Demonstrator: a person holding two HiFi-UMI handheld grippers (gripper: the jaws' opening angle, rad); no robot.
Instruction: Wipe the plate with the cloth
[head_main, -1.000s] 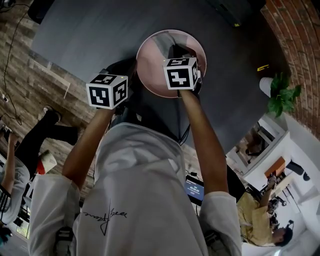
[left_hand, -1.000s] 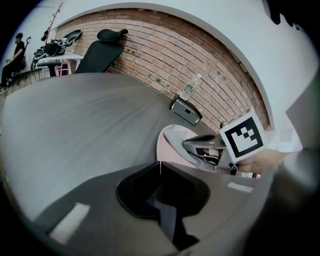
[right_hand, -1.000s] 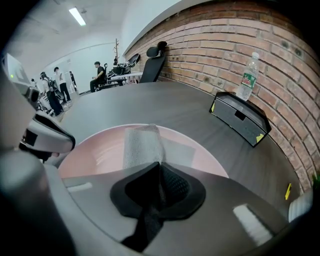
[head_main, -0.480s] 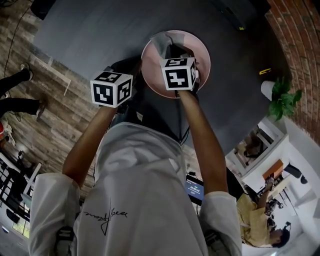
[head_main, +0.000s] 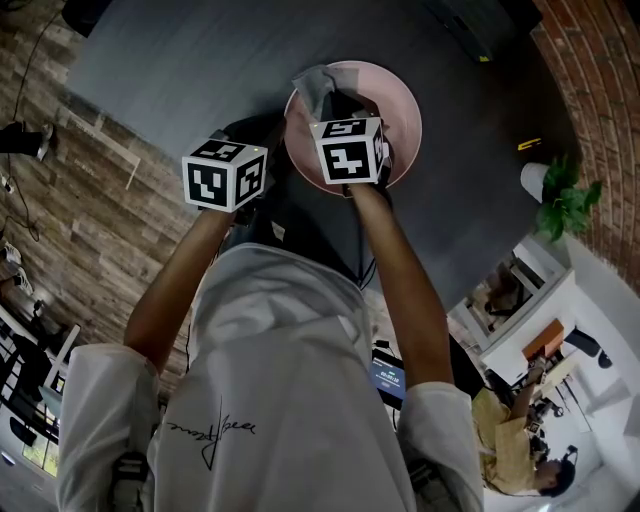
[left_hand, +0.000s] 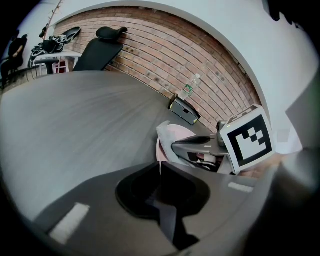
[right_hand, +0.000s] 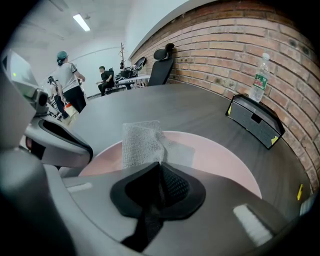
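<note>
Your right gripper (right_hand: 160, 167) is further left over the plate (right_hand: 225, 162) now, jaws clamped on the cloth (right_hand: 141, 142) at the plate's far-left rim; your left gripper (left_hand: 161, 169) pinches the plate's left edge. Press flat, sweep back across

Dark grey table (head_main: 180, 70), long and smooth. A pink plate (head_main: 402, 105) sits flat near the person's edge. Farther along is a black box (right_hand: 255, 122) with yellow corners, a clear bottle (right_hand: 259, 77) just behind it by the brick wall. One small yellow piece (head_main: 530, 143) lies apart.
</note>
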